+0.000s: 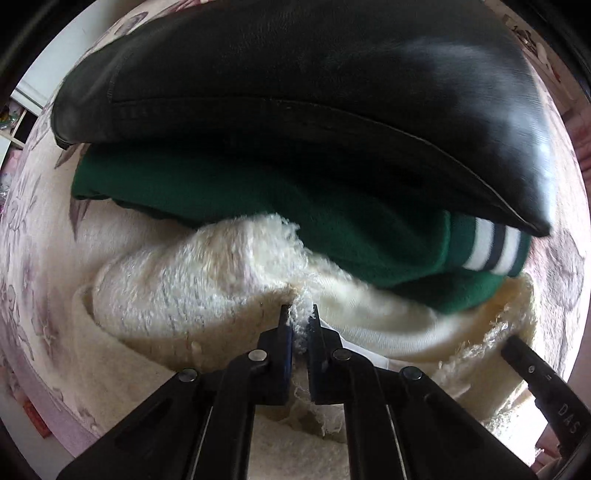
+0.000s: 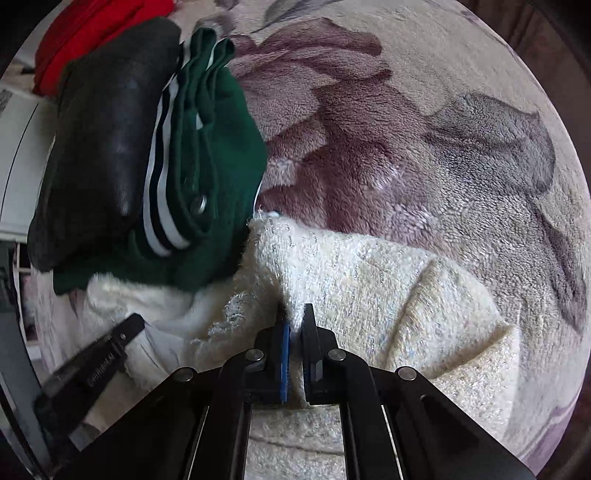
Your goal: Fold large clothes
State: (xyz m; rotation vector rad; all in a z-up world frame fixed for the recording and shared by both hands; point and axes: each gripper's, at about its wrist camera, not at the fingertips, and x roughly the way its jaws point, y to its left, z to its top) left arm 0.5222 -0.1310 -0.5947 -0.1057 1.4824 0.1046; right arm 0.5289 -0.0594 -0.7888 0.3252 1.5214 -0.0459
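Plush floral blanket [image 2: 406, 155] under stacked clothes [image 2: 110, 147]

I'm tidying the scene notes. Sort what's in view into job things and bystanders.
In the job:
- cream fuzzy garment
- left gripper, shut on it
- right gripper, shut on it

Lying about:
- black leather garment
- green striped garment
- red garment
- floral blanket
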